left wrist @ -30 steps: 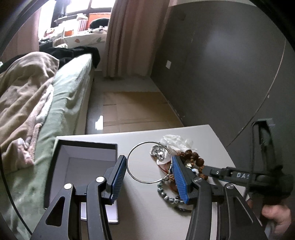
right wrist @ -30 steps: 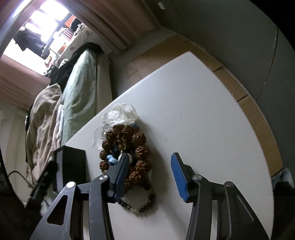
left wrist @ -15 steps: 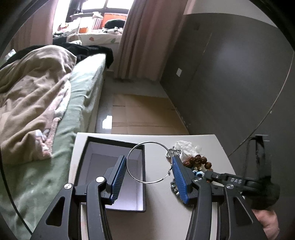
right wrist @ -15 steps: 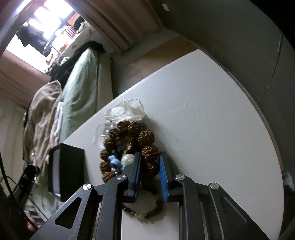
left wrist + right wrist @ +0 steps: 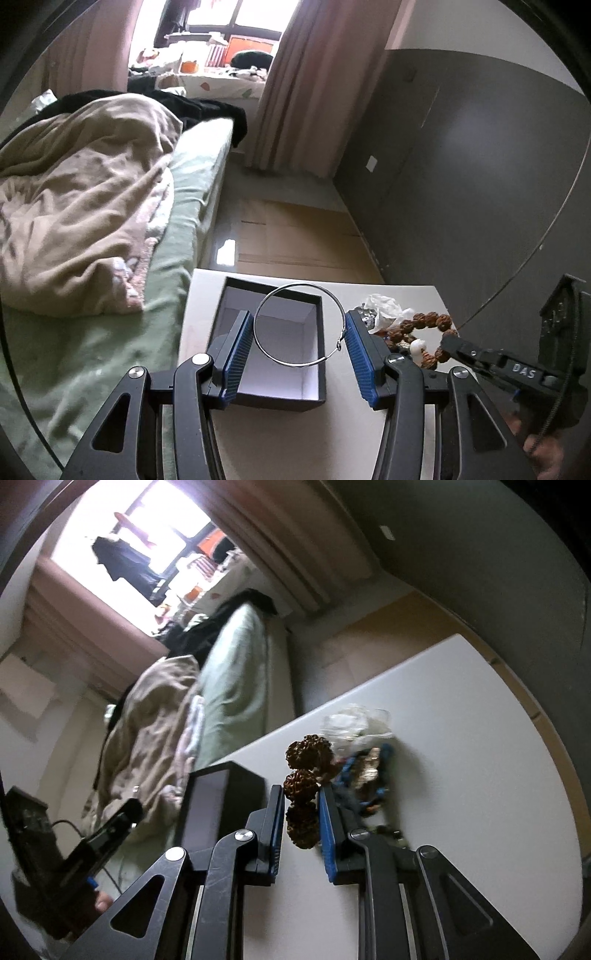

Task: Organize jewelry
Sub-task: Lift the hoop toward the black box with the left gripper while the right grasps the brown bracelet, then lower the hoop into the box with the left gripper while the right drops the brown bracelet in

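On the left, the left gripper [image 5: 299, 338] is now holding the thin silver bangle [image 5: 298, 325] pinched across its width over the open black box [image 5: 273, 400], having carried it there from the jewelry pile [image 5: 384, 321]; dropping it in looks next. To the right, the right gripper [image 5: 302, 808] has just clamped onto the brown seed-bead bracelet [image 5: 303, 790] and is lifting it off the white table [image 5: 480, 775]. Crumpled clear plastic [image 5: 354, 722] and blue beads [image 5: 384, 757] are tangling beside it, so snagging seems likely.
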Motion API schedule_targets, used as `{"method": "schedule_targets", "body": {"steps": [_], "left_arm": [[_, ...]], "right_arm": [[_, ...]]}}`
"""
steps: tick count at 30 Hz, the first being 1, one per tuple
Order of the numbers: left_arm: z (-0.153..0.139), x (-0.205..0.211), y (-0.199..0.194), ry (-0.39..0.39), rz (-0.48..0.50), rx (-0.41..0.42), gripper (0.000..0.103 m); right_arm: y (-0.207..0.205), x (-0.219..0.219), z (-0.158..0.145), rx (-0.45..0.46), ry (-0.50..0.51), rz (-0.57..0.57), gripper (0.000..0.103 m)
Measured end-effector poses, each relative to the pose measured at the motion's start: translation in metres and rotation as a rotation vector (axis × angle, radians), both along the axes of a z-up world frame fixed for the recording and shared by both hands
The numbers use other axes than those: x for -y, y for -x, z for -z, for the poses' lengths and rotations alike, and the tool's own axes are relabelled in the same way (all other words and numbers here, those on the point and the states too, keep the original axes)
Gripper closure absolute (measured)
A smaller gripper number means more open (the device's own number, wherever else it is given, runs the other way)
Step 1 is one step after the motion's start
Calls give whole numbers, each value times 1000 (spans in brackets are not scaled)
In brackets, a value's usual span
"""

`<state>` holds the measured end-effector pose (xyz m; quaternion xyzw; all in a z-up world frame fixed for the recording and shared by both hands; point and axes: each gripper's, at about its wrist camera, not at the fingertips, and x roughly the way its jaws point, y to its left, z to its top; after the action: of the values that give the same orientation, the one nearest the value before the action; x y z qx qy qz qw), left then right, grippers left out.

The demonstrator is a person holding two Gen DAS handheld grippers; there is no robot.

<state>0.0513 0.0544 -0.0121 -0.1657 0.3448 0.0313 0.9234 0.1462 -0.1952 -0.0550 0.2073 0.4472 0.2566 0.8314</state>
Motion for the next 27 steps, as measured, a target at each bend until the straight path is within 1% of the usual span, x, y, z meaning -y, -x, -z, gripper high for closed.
{"method": "schedule_targets", "body": {"steps": [5,14,19,25,27], "left_arm": [[-3,-10,7,-8,-16,-3,51],[1,-27,8,33,-41,-20,51],[7,-31,1,58,-40,-35,51],[15,-30,-14,95,-6,-49,50],[16,-30,-19,104,-5,-58,47]], "right_arm": [[11,-6,-12,38,-34,-20,83],[22,-26,-25,82,-110,-65,83],[21,-42,-25,81,-144,-99,83],[15,-51,-23,77,-155,-103,83],[12,-54,-21,72,-160,-102,83]]}}
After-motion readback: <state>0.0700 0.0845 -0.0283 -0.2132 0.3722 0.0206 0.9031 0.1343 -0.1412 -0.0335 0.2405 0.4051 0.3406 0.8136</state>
